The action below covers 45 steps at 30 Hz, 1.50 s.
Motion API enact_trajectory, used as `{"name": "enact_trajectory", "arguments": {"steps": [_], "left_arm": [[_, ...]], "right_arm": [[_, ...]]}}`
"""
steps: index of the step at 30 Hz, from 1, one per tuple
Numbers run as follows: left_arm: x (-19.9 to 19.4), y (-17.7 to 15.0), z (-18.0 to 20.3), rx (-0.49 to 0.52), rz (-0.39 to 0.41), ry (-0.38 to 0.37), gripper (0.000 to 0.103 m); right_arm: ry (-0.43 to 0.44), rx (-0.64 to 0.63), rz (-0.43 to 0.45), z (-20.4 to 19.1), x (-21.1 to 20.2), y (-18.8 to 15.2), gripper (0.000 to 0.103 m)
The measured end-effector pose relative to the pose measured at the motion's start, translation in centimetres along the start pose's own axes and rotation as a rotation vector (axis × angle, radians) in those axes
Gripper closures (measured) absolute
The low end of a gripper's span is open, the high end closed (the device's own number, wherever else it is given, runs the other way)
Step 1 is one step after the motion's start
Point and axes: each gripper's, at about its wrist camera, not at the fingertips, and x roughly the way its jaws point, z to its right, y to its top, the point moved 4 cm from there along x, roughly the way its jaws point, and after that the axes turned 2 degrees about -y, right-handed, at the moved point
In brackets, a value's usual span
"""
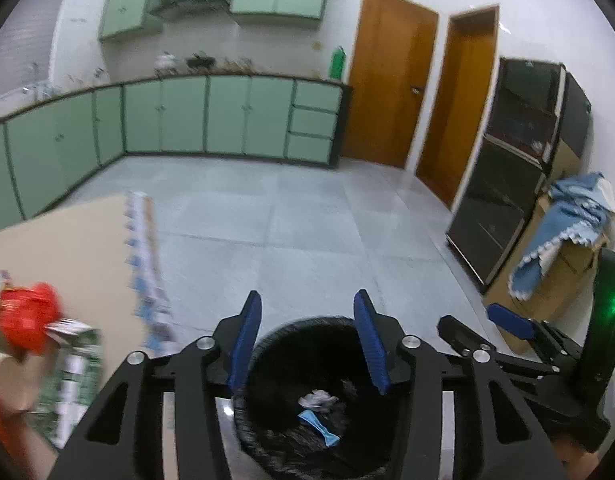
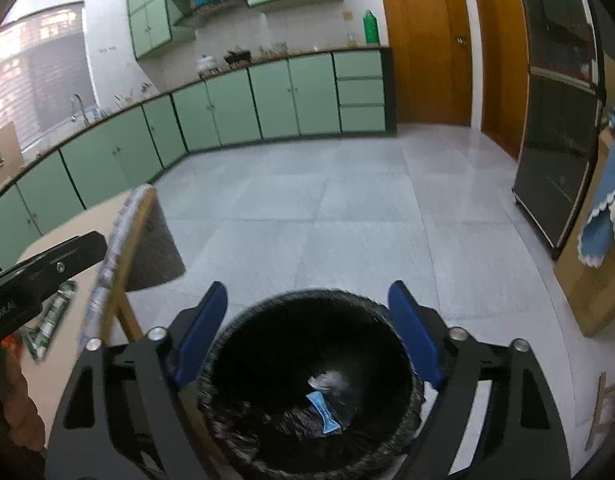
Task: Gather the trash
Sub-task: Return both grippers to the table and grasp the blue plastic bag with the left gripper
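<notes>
Both views look down past the blue pads into a round bin lined with black plastic (image 1: 267, 432), standing on the floor at bottom centre of each frame. The left claw (image 1: 307, 340) stands partly open and grips nothing; its pads frame the bin's far rim. The right claw (image 2: 307, 336) is spread wide and also empty, its pads either side of the bin mouth. Inside the bin lie a crumpled white-grey scrap (image 2: 326, 381) and a light blue flat piece (image 2: 323, 410). The beige tabletop (image 1: 67, 248) edge runs at lower left, bearing a red wrapper (image 1: 25, 320), blurred. Grey tiled floor (image 2: 347, 208) lies open beyond. The bin's near rim is cut off.
</notes>
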Motion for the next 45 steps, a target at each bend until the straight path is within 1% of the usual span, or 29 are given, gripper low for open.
{"name": "enact_trajectory", "arguments": {"steps": [1,2,3,5,7,10,12,15,19,21,23,26,28,31,33,36,38,39,41,43,44,45], "left_arm": [[-1.0,0.2,-0.8,-0.001,0.017,0.02,0.05],[-2.0,0.4,-1.5,-0.003,0.033,0.041,0.048],[-3.3,0.6,-2.6,-0.008,0.053,0.078,0.044],[-5.6,0.6,-4.7,-0.024,0.081,0.136,0.039],[-8.1,0.3,-7.3,-0.046,0.108,0.216,0.032],[-11.5,-0.8,-11.1,-0.065,0.131,0.346,0.03],[-13.7,-1.6,-13.5,-0.09,0.142,0.417,0.03],[-16.6,-3.0,-17.0,-0.132,0.148,0.512,0.03],[-19.1,-5.1,-20.8,-0.181,0.142,0.629,0.03],[-19.7,-6.4,-22.6,-0.209,0.123,0.668,0.03],[-19.9,-7.4,-24.1,-0.24,0.105,0.685,0.03],[-19.5,-8.6,-25.5,-0.265,0.084,0.696,0.03],[-19.1,-9.3,-26.0,-0.278,0.068,0.691,0.03],[-18.5,-10.1,-27.0,-0.295,0.045,0.681,0.03],[-18.1,-10.5,-27.5,-0.306,0.036,0.674,0.03],[-17.9,-10.7,-28.2,-0.315,0.029,0.668,0.03],[-17.9,-10.7,-28.8,-0.326,0.029,0.665,0.03],[-17.9,-10.7,-29.1,-0.336,0.03,0.659,0.03],[-17.8,-10.6,-29.5,-0.342,0.028,0.655,0.03],[-17.5,-10.7,-29.8,-0.347,0.02,0.642,0.031],[-17.3,-10.8,-30.0,-0.352,0.014,0.636,0.033],[-17.2,-10.8,-30.1,-0.356,0.01,0.629,0.039]], "right_arm": [[0.01,0.0,0.012,-0.6,-0.4,0.4,0.014],[0.024,-0.002,0.028,-1.4,-1.0,0.7,0.013],[0.041,-0.006,0.038,-2.0,-1.4,0.9,0.012],[0.072,-0.012,0.049,-3.8,-2.1,1.1,0.006],[0.111,-0.016,0.059,-6.0,-2.8,1.3,0.006],[0.163,-0.035,0.068,-9.0,-3.5,1.3,0.005],[0.2,-0.064,0.07,-11.6,-3.9,1.2,0.005],[0.253,-0.112,0.079,-15.8,-4.4,0.6,0.005],[0.301,-0.165,0.093,-20.6,-5.1,-0.2,0.005],[0.313,-0.193,0.1,-22.7,-5.4,-0.7,0.005],[0.32,-0.215,0.1,-24.4,-5.4,-1.2,0.005],[0.313,-0.236,0.07,-26.1,-4.9,-2.5,0.006],[0.306,-0.246,0.041,-27.3,-4.3,-3.4,0.006],[0.288,-0.269,0.025,-28.2,-3.6,-4.4,0.006],[0.287,-0.277,0.018,-28.7,-3.3,-4.7,0.006],[0.292,-0.288,0.025,-29.2,-3.0,-4.2,0.007],[0.304,-0.288,0.03,-29.7,-2.7,-3.3,0.013],[0.318,-0.286,0.031,-29.9,-2.7,-2.8,0.014],[0.347,-0.294,0.031,-30.6,-2.8,-2.2,0.019],[0.388,-0.301,0.033,-31.4,-3.4,-1.7,0.021],[0.406,-0.301,0.032,-31.7,-3.7,-1.6,0.022],[0.432,-0.305,0.029,-32.1,-4.0,-1.5,0.023]]}}
